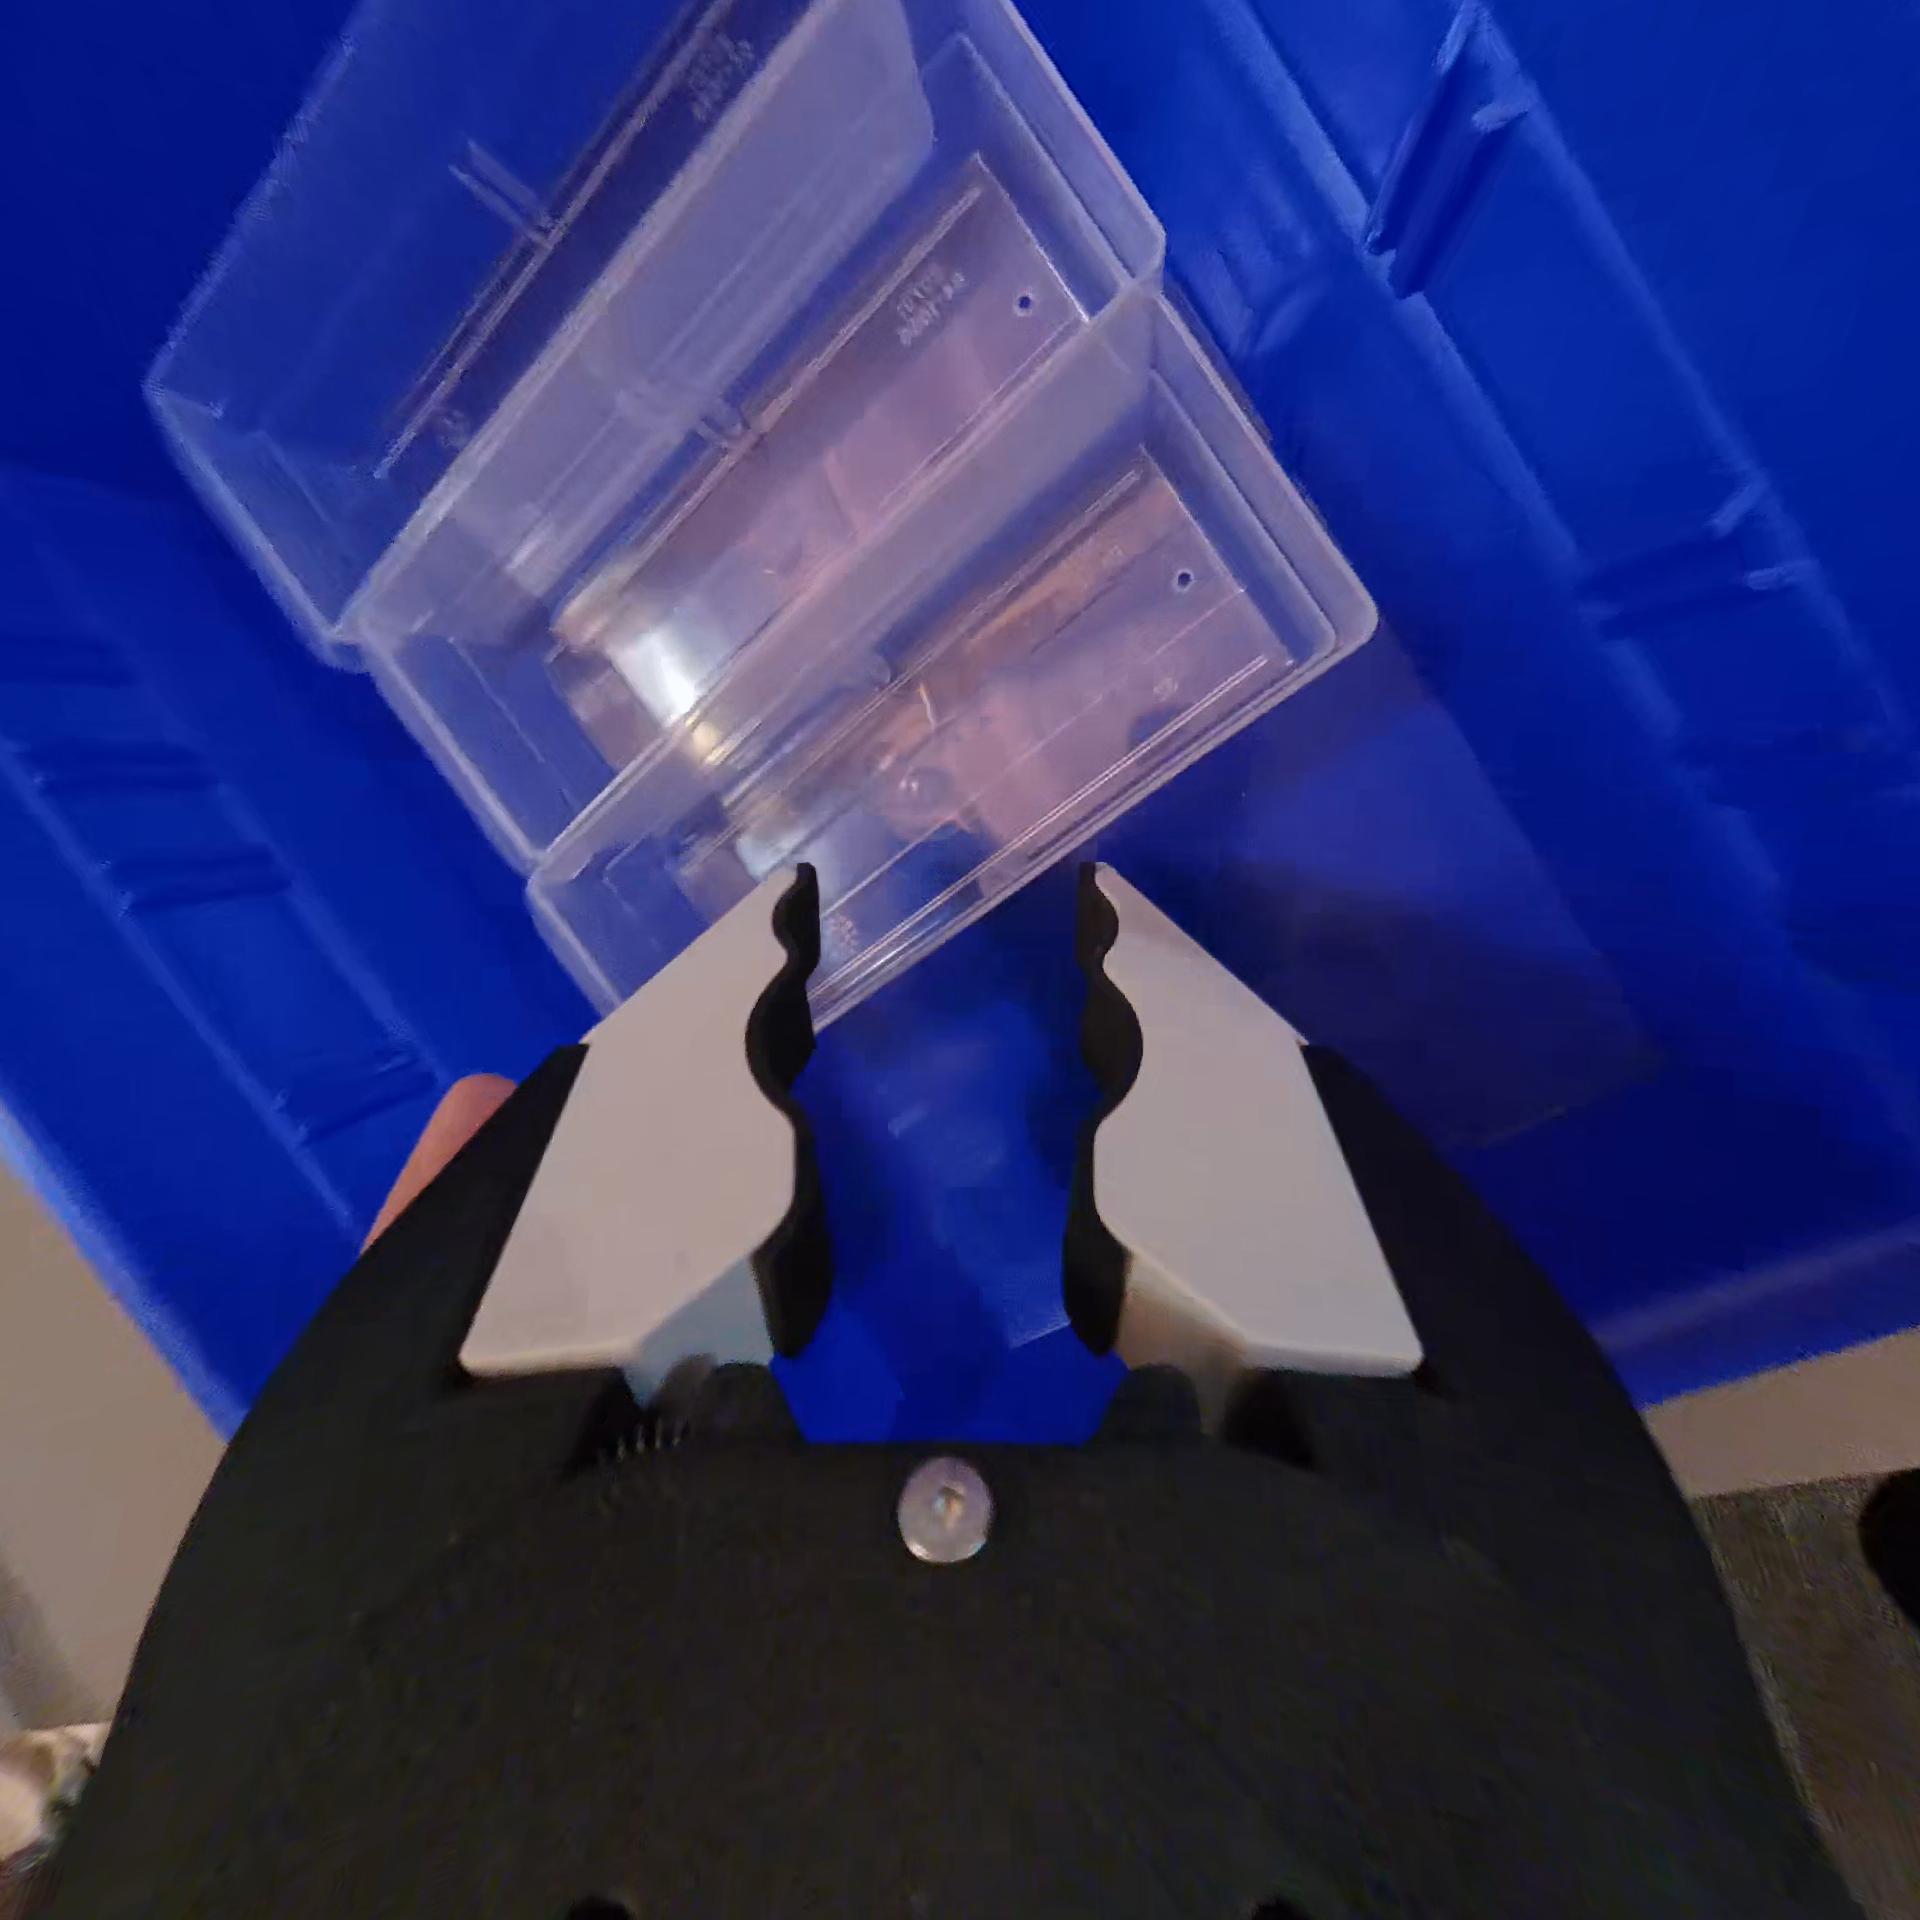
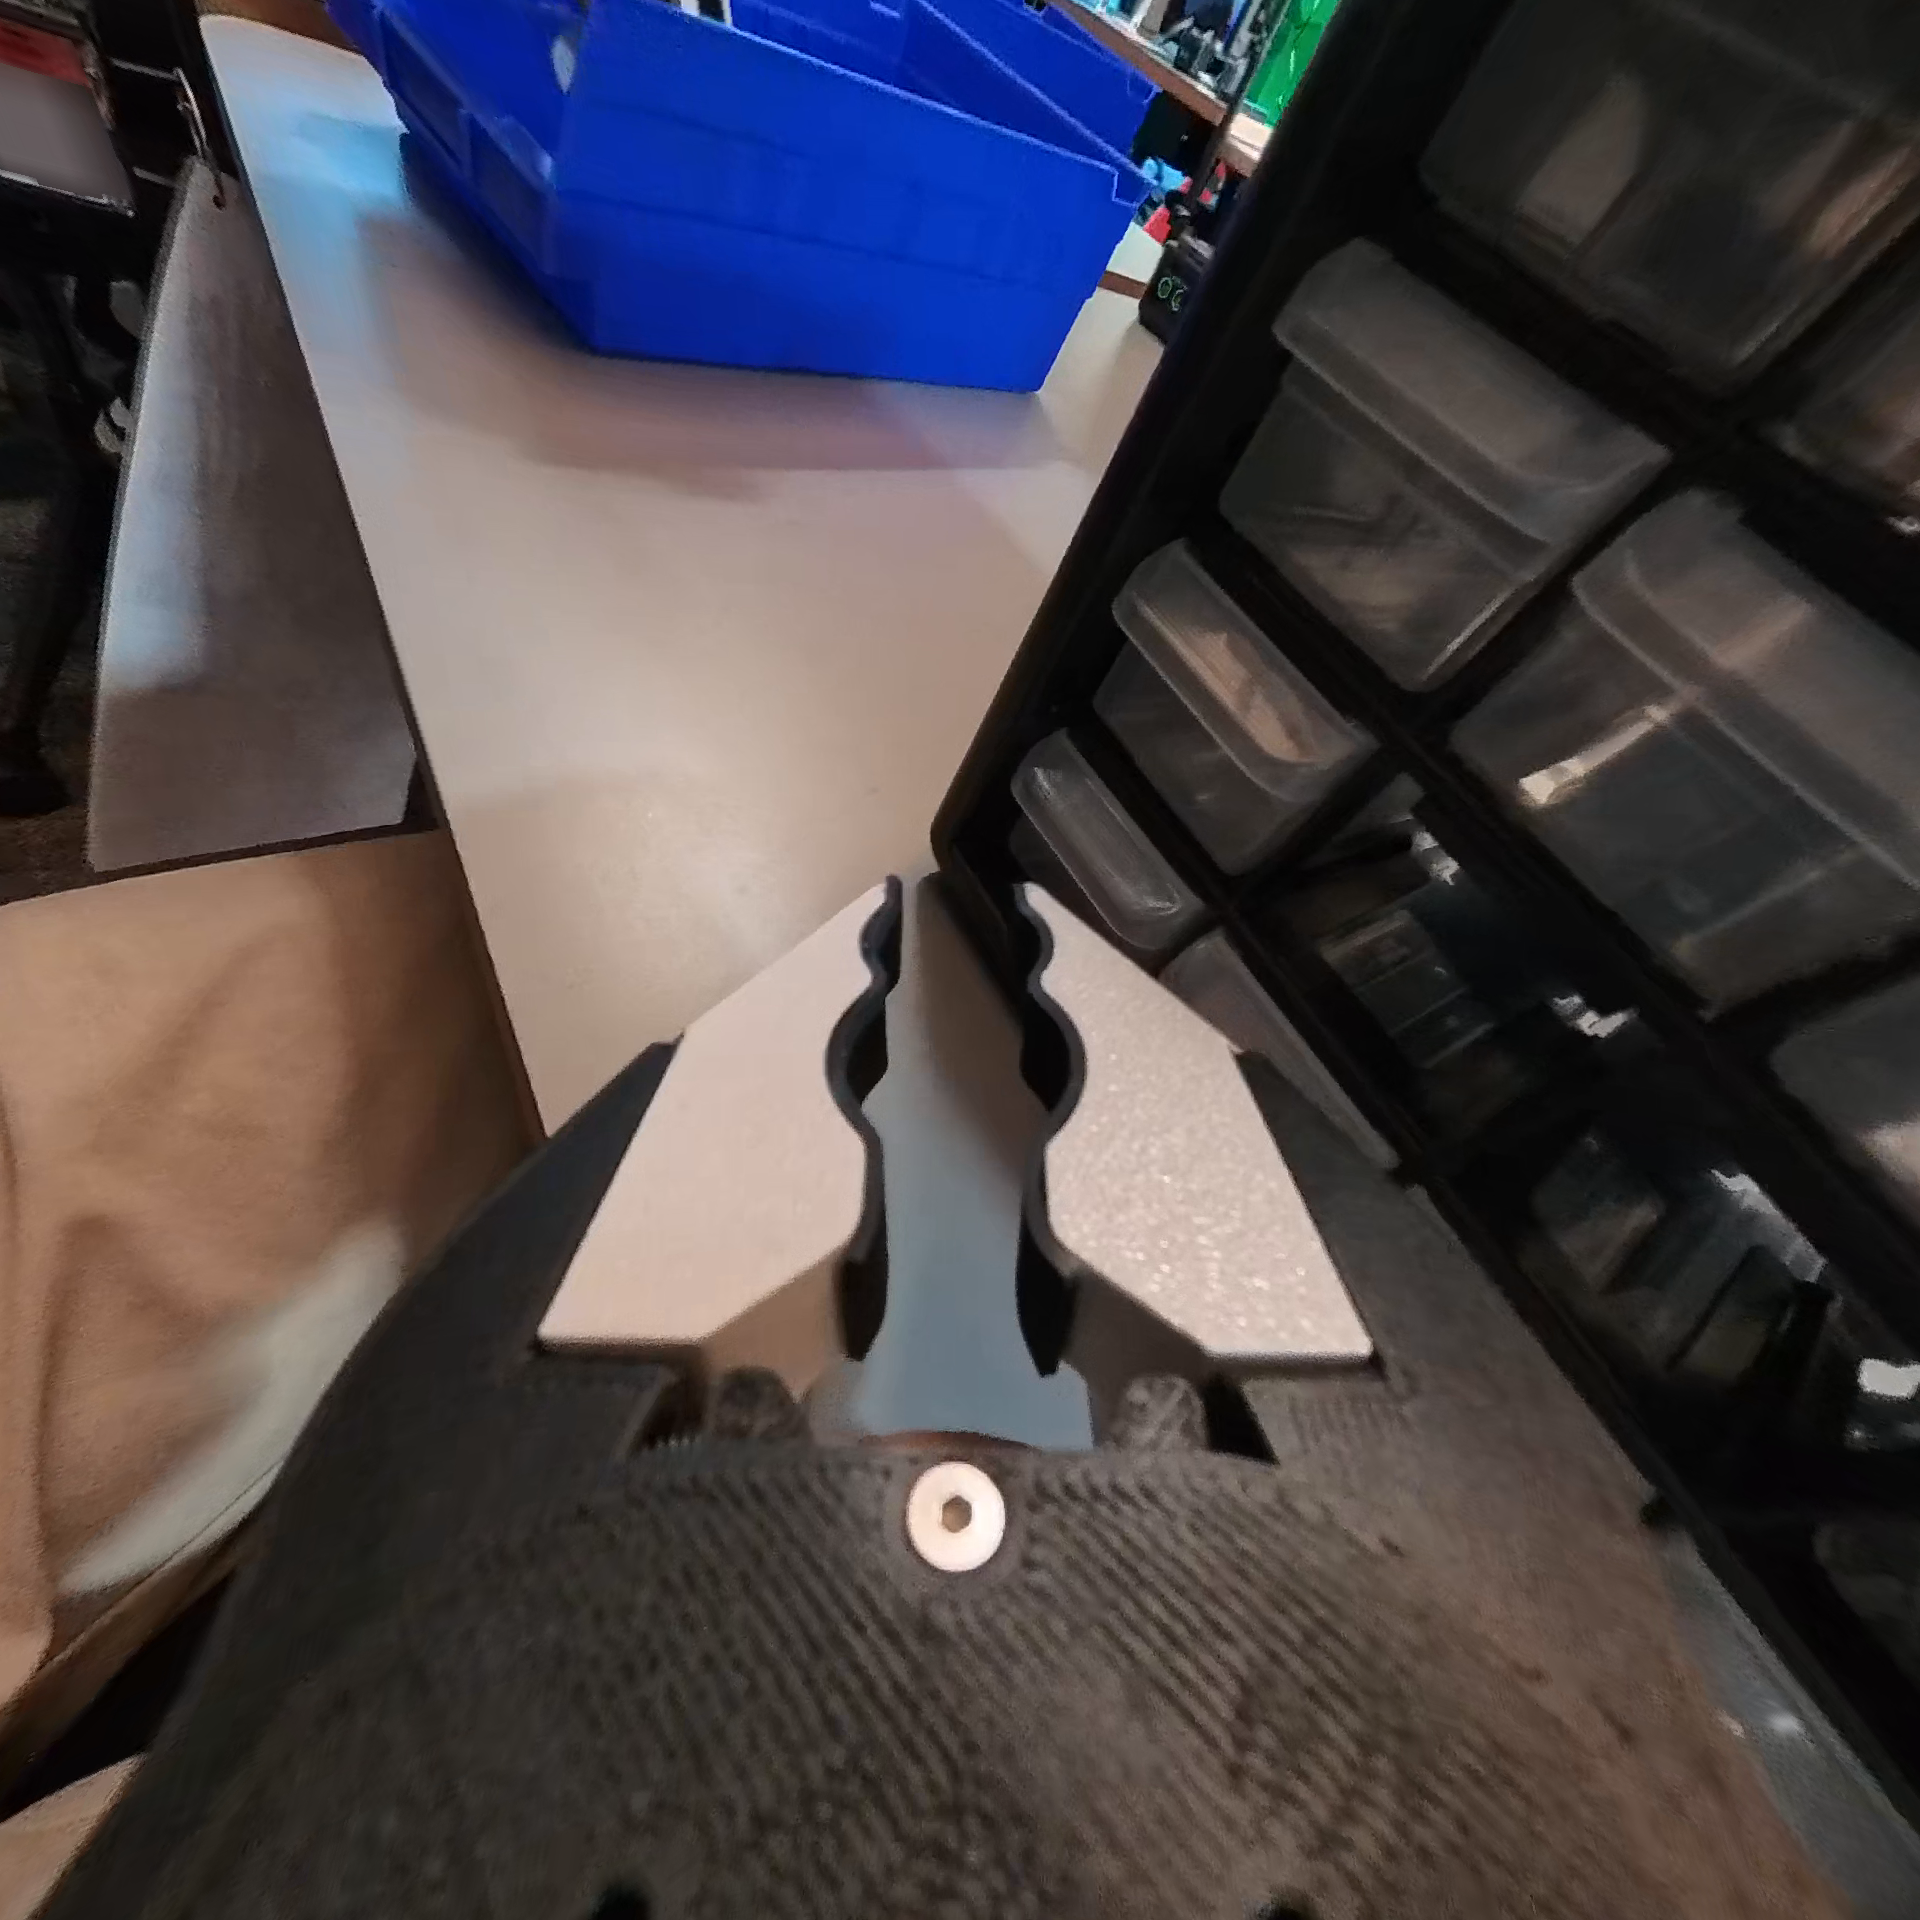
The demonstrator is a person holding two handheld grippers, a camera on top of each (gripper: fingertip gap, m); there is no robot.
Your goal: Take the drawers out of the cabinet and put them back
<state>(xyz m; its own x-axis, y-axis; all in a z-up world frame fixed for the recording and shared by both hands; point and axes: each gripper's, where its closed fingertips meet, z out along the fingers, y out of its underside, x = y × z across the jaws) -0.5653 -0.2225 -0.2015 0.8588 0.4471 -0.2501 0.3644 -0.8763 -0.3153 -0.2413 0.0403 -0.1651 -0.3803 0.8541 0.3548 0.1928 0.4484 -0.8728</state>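
Note:
Three clear plastic drawers [image 1: 748, 520] lie overlapping inside a blue bin [image 1: 1558, 727]. My left gripper [image 1: 943, 894] is open and empty just above the near corner of the closest drawer. In the right wrist view the black cabinet [image 2: 1049, 644] stands on the right, with several translucent drawers [image 2: 1423, 478] in its slots. My right gripper [image 2: 956, 904] is at the cabinet's lower left corner with its jaws a narrow gap apart. Nothing is visibly held, and its right finger [image 2: 1164, 1164] overlaps the cabinet's front.
The beige table [image 2: 665, 665] stretches left of the cabinet. The blue bin [image 2: 790, 208] sits at the table's far end. A grey panel [image 2: 229, 582] runs along the table's left edge. A person's fingertip [image 1: 457, 1132] shows beside my left gripper.

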